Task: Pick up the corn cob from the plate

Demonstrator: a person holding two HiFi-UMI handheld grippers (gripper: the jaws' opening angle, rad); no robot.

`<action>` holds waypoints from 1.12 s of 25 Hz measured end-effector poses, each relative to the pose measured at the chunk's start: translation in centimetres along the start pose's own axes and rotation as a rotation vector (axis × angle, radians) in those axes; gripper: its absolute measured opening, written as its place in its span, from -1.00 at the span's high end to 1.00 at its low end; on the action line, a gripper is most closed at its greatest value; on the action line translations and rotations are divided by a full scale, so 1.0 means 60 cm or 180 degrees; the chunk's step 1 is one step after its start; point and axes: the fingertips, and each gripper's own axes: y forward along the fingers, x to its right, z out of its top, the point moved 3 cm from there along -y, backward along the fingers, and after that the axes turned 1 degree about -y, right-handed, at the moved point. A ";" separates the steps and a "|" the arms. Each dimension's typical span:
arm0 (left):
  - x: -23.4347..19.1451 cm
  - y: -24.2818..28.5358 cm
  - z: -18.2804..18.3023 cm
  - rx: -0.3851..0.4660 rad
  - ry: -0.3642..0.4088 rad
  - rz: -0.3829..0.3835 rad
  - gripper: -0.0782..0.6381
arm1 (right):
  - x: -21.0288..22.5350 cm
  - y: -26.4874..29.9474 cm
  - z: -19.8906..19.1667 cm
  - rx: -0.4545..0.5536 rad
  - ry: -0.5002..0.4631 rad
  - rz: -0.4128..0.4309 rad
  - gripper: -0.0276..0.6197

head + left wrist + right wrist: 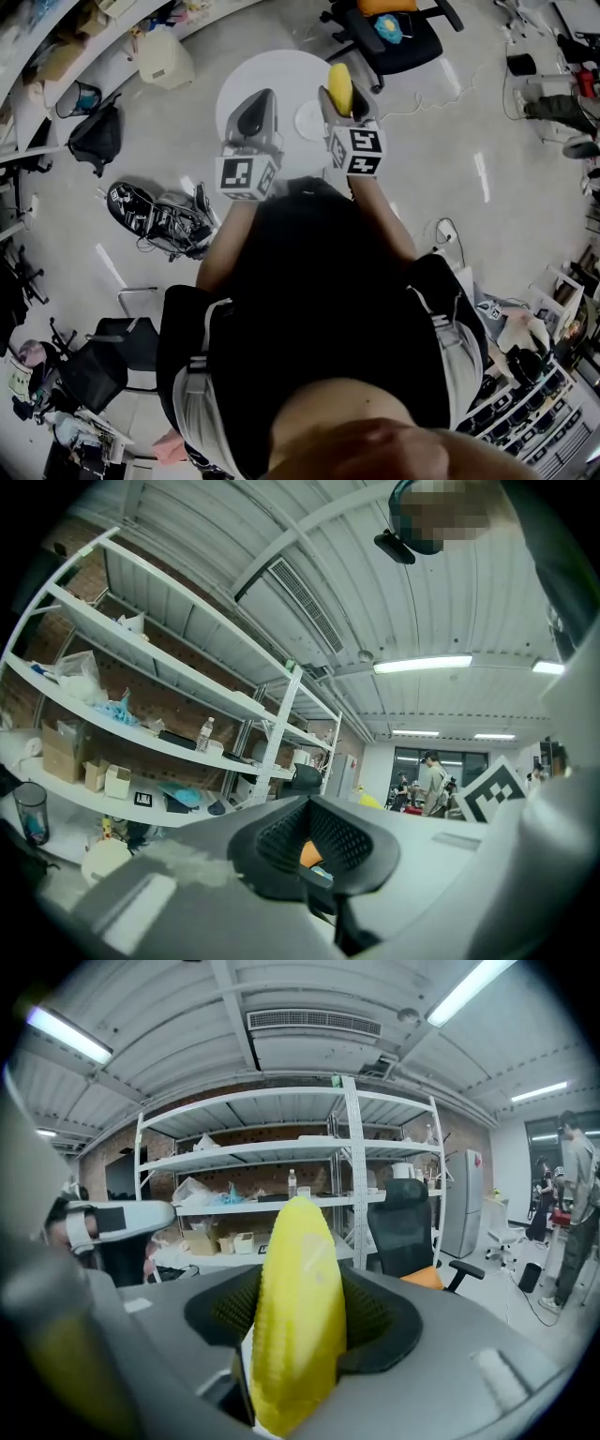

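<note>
The yellow corn cob [340, 89] stands upright between the jaws of my right gripper [343, 101], lifted above the small white plate [307, 121] on the round white table [272, 73]. In the right gripper view the corn cob [296, 1307] fills the hollow between the dark pads, and the right gripper [300, 1330] is shut on it. My left gripper [255, 117] hovers level over the table's near left side, beside the plate. In its own view the left gripper [314, 853] has its jaws together with nothing held.
A black office chair with an orange seat [394, 33] stands beyond the table. A black bag [98, 139] and a heap of dark gear with cables [159, 217] lie on the floor to the left. White shelving [281, 1162] lines the brick wall.
</note>
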 end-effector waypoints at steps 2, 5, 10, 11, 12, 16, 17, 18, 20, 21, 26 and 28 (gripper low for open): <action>-0.001 -0.001 0.003 0.0008 -0.0005 0.0006 0.78 | -0.004 -0.009 0.017 0.0091 -0.0012 0.0012 0.14; -0.002 -0.002 0.007 0.0028 -0.0005 0.0002 0.78 | -0.008 -0.022 0.041 0.0221 -0.0038 0.0027 0.14; -0.003 0.001 0.010 0.0046 0.0005 -0.0023 0.78 | -0.014 -0.046 0.076 0.0441 -0.0079 0.0044 0.14; -0.002 0.000 0.010 0.0043 0.0003 -0.0024 0.78 | -0.016 -0.052 0.083 0.0479 -0.0083 0.0047 0.14; -0.001 0.000 0.011 0.0040 0.0002 -0.0023 0.78 | -0.017 -0.059 0.090 0.0516 -0.0087 0.0050 0.14; 0.004 -0.002 0.015 0.0047 0.0015 -0.0033 0.78 | -0.016 -0.082 0.113 0.0655 -0.0100 0.0044 0.14; 0.006 -0.002 0.015 0.0047 0.0015 -0.0041 0.78 | -0.015 -0.086 0.115 0.0685 -0.0097 0.0038 0.14; 0.007 -0.003 0.014 0.0044 0.0016 -0.0049 0.78 | -0.015 -0.090 0.117 0.0706 -0.0090 0.0033 0.13; 0.007 -0.006 0.014 0.0040 0.0019 -0.0058 0.78 | -0.017 -0.099 0.119 0.0737 -0.0072 0.0034 0.14; 0.007 -0.008 0.015 0.0042 0.0019 -0.0057 0.78 | -0.019 -0.104 0.121 0.0753 -0.0071 0.0039 0.14; 0.006 -0.012 0.007 0.0031 0.0002 -0.0080 0.78 | -0.038 -0.129 0.106 0.0730 -0.0141 0.0081 0.14; 0.007 -0.011 0.004 0.0022 -0.0014 -0.0085 0.78 | -0.044 -0.130 0.097 0.0703 -0.0127 0.0124 0.13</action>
